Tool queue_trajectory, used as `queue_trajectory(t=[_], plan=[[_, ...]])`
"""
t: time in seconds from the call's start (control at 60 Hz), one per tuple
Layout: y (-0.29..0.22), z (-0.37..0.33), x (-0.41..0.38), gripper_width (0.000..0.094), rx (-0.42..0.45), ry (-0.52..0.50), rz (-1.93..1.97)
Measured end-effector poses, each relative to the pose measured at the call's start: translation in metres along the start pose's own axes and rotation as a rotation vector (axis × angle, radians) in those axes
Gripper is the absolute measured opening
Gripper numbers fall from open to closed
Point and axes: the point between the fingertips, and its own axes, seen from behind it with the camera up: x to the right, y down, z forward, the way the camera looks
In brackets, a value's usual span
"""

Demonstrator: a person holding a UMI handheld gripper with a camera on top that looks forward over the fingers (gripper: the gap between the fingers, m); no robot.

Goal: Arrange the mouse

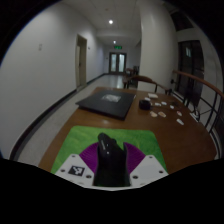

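A black mouse (108, 160) stands upright between my gripper's (110, 150) two fingers. The purple pads (89, 158) press on it from both sides, so the gripper is shut on the mouse. It is held above the near end of a green mat (95, 134) that lies on a wooden table (178, 140). A dark mouse pad (108, 102) lies flat on the table beyond the green mat. The mouse's underside is hidden.
Several small white objects (160, 106) lie scattered on the table to the right of the dark pad. A wooden railing (196, 84) runs along the table's right side. A long corridor with doors (118, 62) stretches beyond; open floor lies left of the table.
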Motion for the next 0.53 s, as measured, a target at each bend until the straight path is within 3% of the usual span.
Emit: queue_trajectory(t=[0.017,0.067,0.2,0.25,0.283,0.3,0.317,0.417,0.533], plan=[[-0.01,0.001,0.0,0.0355,0.045,0.002,0.017],[-0.005,-0.001,0.002,0.0361,0.038,0.005,0.008],[0.001,0.0,-0.003,0.0542,-0.021,-0.06,-0.038],[0.006,-0.008,-0.005,0.0649,-0.059,-0.107,-0.059],[0.008,-0.016,-0.004,0.0748,-0.069,-0.137,-0.066],[0.008,-0.02,-0.004,0.0848,-0.066,-0.155,-0.071],[0.007,-0.025,-0.003,0.0871,-0.061,-0.174,-0.075],[0.008,-0.063,0.013,0.0845,-0.035,-0.275,-0.11],[0.021,-0.108,0.067,0.0848,-0.037,-0.264,-0.149]])
